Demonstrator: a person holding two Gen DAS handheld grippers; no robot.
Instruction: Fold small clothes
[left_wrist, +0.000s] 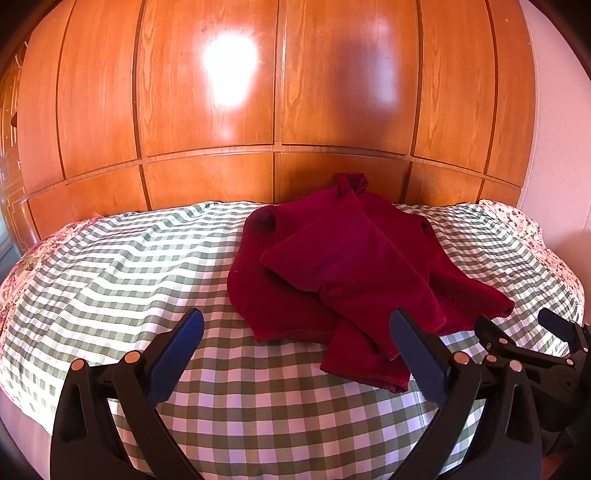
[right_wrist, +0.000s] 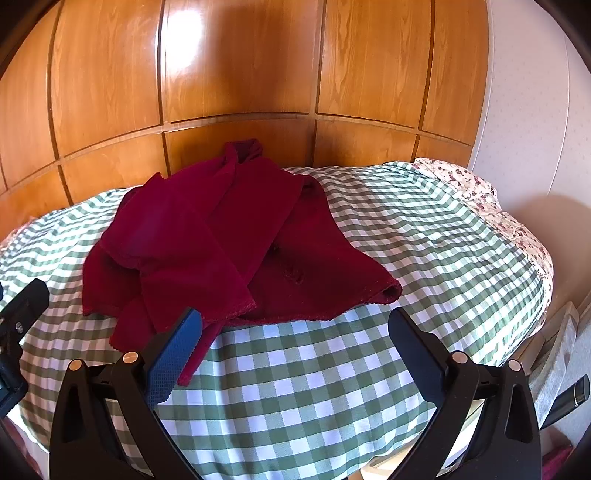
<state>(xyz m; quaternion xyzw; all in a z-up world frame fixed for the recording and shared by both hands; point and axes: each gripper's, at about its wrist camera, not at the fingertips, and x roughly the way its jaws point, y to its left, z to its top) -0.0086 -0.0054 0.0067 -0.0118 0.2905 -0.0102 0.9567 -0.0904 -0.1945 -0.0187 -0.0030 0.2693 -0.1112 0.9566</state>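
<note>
A dark red garment (left_wrist: 343, 266) lies crumpled on the green-and-white checked cloth (left_wrist: 147, 258), with folds piled over each other and one end reaching the wooden wall. It also shows in the right wrist view (right_wrist: 221, 240). My left gripper (left_wrist: 295, 325) is open and empty, just in front of the garment's near edge. My right gripper (right_wrist: 295, 325) is open and empty, its left finger (right_wrist: 177, 350) over the garment's near hem. The right gripper also shows at the right edge of the left wrist view (left_wrist: 524, 332).
A wooden panelled wall (left_wrist: 277, 110) stands right behind the bed. Floral bedding (right_wrist: 480, 195) lies at the far right corner and a white wall (right_wrist: 528, 110) beyond it. A dark cylinder (right_wrist: 569, 398) and grey cloth sit beside the bed at the right.
</note>
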